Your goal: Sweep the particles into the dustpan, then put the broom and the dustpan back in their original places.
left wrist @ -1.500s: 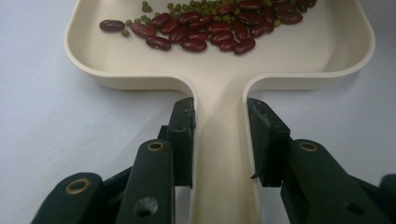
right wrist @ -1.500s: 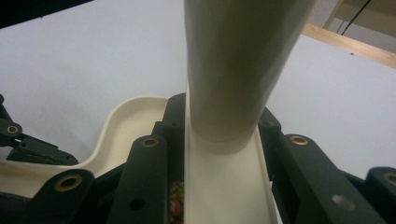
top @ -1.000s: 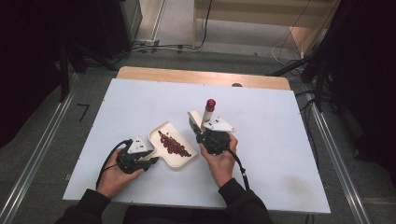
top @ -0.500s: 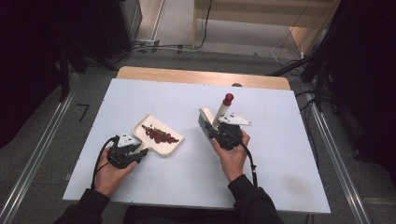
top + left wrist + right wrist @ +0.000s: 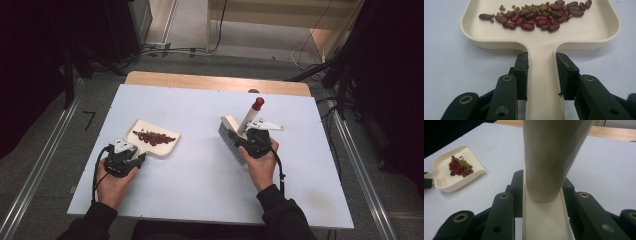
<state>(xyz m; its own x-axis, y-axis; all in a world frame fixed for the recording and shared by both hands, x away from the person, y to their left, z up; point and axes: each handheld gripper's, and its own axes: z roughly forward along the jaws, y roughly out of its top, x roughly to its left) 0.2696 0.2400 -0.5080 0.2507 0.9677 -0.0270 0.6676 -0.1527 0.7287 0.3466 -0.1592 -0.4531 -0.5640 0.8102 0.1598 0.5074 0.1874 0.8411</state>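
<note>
Gripping the flat handle of a cream plastic dustpan (image 5: 541,45), the left gripper (image 5: 121,159) has its jaws clamped narrow on it; pan sits on the white table (image 5: 200,190) nr the left edge, w/ dark red beans (image 5: 536,18) & small green ones inside; right gripper (image 5: 256,141) is clamped on a cream hand brush w/ red-tipped handle (image 5: 239,132), held well apart, towards the table's right edge.

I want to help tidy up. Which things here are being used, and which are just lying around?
In use:
dustpan, held by the left gripper
beans in the dustpan
brush, held by the right gripper

Lying around:
cables on the floor behind the table
</note>
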